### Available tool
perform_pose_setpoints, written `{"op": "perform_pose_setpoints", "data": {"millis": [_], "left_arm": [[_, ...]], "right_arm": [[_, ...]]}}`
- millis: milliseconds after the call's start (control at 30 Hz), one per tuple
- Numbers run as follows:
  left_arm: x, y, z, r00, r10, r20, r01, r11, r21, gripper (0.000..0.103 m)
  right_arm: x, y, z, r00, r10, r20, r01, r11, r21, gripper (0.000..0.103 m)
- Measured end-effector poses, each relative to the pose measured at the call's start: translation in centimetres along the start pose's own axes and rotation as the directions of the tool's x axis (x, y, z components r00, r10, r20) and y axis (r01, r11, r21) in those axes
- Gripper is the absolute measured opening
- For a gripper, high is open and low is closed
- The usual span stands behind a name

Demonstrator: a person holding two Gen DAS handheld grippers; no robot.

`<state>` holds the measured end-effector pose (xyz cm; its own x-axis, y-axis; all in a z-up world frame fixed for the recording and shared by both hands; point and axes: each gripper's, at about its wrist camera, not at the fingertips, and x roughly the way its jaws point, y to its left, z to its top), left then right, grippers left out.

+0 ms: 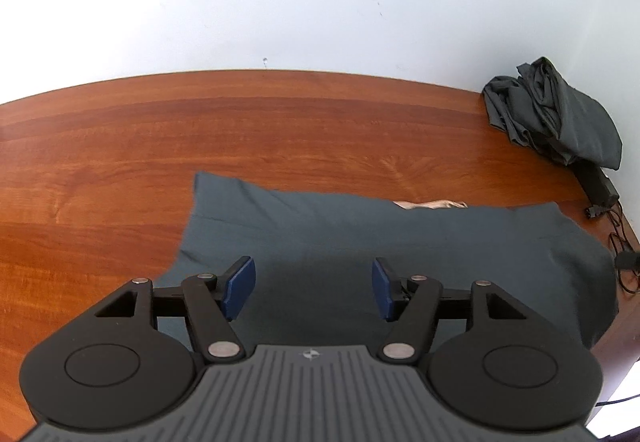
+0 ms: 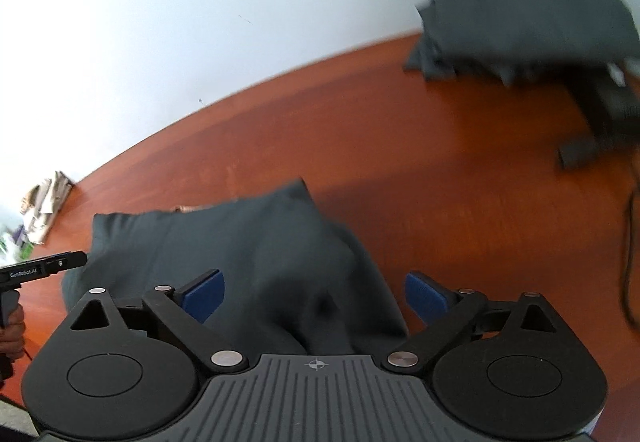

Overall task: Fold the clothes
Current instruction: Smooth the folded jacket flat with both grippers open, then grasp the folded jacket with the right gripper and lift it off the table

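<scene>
A dark grey folded garment (image 1: 400, 250) lies flat on the wooden table (image 1: 200, 146). A bit of pale cloth shows at its far edge. My left gripper (image 1: 314, 288) hovers over the garment's near part, open, with nothing between its blue pads. In the right wrist view the same garment (image 2: 248, 254) lies ahead and below, rumpled near its right end. My right gripper (image 2: 314, 296) stands wide open above it, pads clear of the cloth. The other hand-held gripper (image 2: 44, 270) shows at the left edge, with a hand below it.
A heap of dark grey clothes (image 1: 556, 114) sits at the table's far right against the white wall, also seen as a stack of dark clothes (image 2: 524, 14). A black power adapter (image 1: 598, 186) and cables (image 1: 624, 254) lie beside it. Crumpled paper (image 2: 44, 206) rests at far left.
</scene>
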<state>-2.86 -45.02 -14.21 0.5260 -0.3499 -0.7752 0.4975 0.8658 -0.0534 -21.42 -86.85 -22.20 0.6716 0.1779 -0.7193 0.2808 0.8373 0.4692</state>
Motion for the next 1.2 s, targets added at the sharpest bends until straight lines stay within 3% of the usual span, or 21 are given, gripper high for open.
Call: {"op": "perform_pose_setpoints", "data": {"millis": [133, 367, 667, 900, 1033, 1067, 1167, 1200], "left_arm": [[0.0, -2.4, -0.4, 0.999, 0.021, -0.032, -0.020, 1.000, 0.013, 0.070], [0.2, -6.4, -1.0, 0.996, 0.048, -0.080, -0.042, 0.997, 0.067, 0.070], [1.1, -10.2, -1.4, 0.993, 0.050, -0.105, -0.039, 0.993, 0.111, 0.070], [1.5, -12.3, -1.7, 0.993, 0.054, -0.105, -0.036, 0.986, 0.165, 0.070], [1.6, -12.0, -1.6, 0.992, 0.067, -0.109, -0.050, 0.987, 0.154, 0.070], [1.6, -11.8, -1.5, 0.991, 0.072, -0.109, -0.055, 0.987, 0.151, 0.070], [1.6, -11.4, -1.5, 0.990, 0.084, -0.111, -0.067, 0.986, 0.152, 0.070], [1.6, -11.2, -1.5, 0.990, 0.088, -0.113, -0.070, 0.986, 0.153, 0.070]], "right_arm": [[0.9, -3.1, -1.2, 0.993, 0.111, -0.042, -0.107, 0.990, 0.087, 0.100], [4.1, -6.5, -1.7, 0.953, 0.290, -0.092, -0.268, 0.944, 0.193, 0.102], [7.8, -8.3, 0.4, 0.870, 0.461, -0.175, -0.431, 0.883, 0.184, 0.103], [10.5, -6.6, 1.4, 0.798, 0.563, -0.215, -0.536, 0.826, 0.174, 0.103], [11.3, -5.5, 1.9, 0.786, 0.574, -0.230, -0.547, 0.818, 0.177, 0.102], [11.4, -5.3, 2.1, 0.792, 0.566, -0.229, -0.539, 0.824, 0.174, 0.093], [11.1, -5.1, 2.6, 0.829, 0.503, -0.245, -0.472, 0.864, 0.175, 0.037], [11.0, -5.3, 2.9, 0.831, 0.500, -0.244, -0.461, 0.865, 0.200, 0.030]]}}
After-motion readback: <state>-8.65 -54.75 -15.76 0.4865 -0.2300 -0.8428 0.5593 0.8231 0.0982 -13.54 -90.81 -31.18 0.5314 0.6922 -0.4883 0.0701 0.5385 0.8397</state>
